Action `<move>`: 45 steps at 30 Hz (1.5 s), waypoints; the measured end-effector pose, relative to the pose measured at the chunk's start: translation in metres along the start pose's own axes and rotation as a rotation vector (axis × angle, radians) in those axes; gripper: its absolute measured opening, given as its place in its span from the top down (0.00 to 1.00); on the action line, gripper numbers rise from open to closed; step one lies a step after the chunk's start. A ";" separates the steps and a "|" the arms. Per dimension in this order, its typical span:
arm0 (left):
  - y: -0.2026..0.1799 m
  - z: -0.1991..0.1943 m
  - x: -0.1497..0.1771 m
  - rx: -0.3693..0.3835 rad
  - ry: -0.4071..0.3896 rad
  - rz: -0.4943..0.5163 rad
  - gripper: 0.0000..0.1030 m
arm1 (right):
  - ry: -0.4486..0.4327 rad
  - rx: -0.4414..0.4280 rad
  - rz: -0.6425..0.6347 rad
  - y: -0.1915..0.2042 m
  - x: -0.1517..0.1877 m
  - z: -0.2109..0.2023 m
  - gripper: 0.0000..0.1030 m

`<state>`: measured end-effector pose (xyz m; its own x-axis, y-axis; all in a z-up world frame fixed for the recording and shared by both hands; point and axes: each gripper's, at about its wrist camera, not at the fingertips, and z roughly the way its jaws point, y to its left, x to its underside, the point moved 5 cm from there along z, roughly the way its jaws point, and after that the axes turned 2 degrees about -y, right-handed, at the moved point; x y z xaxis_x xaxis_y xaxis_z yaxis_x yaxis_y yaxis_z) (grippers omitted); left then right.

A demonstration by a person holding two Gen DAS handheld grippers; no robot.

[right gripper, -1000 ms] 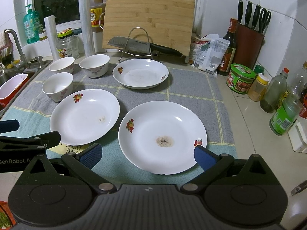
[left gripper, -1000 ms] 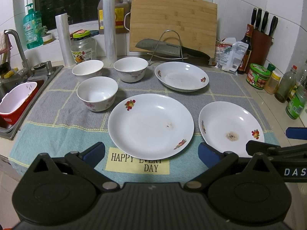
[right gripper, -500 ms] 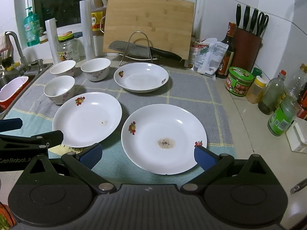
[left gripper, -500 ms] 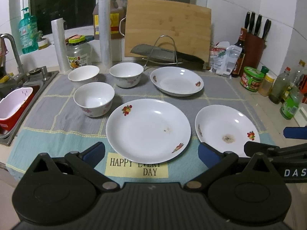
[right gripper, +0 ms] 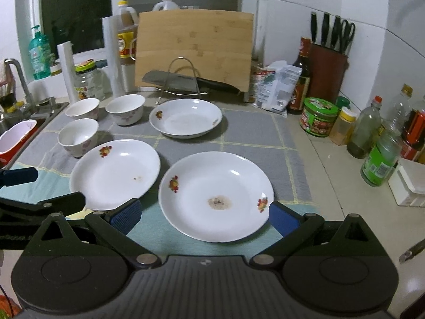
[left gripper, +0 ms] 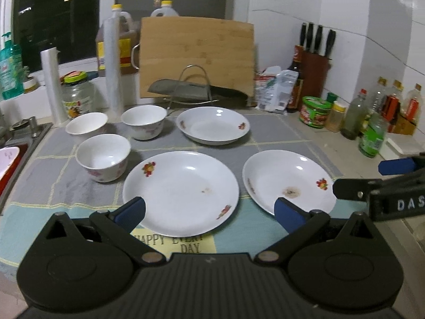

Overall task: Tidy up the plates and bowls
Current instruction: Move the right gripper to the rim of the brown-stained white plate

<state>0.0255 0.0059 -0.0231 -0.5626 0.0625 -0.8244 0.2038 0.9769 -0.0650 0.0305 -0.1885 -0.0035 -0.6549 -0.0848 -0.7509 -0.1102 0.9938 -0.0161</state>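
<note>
Three white flower-print plates lie on the grey and teal mat (left gripper: 271, 138): a near-left plate (left gripper: 180, 191) (right gripper: 115, 172), a stained near-right plate (left gripper: 289, 183) (right gripper: 216, 195) and a far plate (left gripper: 213, 125) (right gripper: 186, 117). Three white bowls stand at the back left: (left gripper: 103, 156), (left gripper: 86, 123), (left gripper: 143, 118). My left gripper (left gripper: 209, 211) hovers open just before the near-left plate. My right gripper (right gripper: 204, 215) is open in front of the stained plate, its fingers either side of the plate's near rim. Both hold nothing.
A cleaver on a wire rack (left gripper: 195, 90) and a bamboo board (left gripper: 196, 53) stand behind the dishes. Jars and bottles (right gripper: 377, 143) line the right counter, with a knife block (right gripper: 328, 69) in the corner. A sink with a red-and-white tub (right gripper: 16, 138) lies left.
Both grippers have risen and tilted up a little, so more of the back wall shows and the dishes sit lower in view. Nothing on the mat has moved. Both jaws stay open.
</note>
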 end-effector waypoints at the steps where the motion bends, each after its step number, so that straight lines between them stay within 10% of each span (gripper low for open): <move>1: -0.002 0.000 0.001 0.015 -0.006 0.004 0.01 | 0.003 0.007 0.003 -0.003 0.001 0.001 0.00; 20: -0.073 0.079 0.045 0.168 0.132 0.133 0.01 | 0.084 0.003 0.032 -0.072 0.009 0.070 0.00; 45: -0.102 0.136 0.055 0.129 0.135 0.187 0.00 | 0.255 -0.239 -0.090 -0.093 0.007 0.183 0.00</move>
<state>0.0822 -0.1185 -0.1382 -0.6057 0.2745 -0.7468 0.4100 0.9121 0.0027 0.1732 -0.2681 -0.1280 -0.7966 -0.2162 -0.5646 -0.3277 0.9392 0.1027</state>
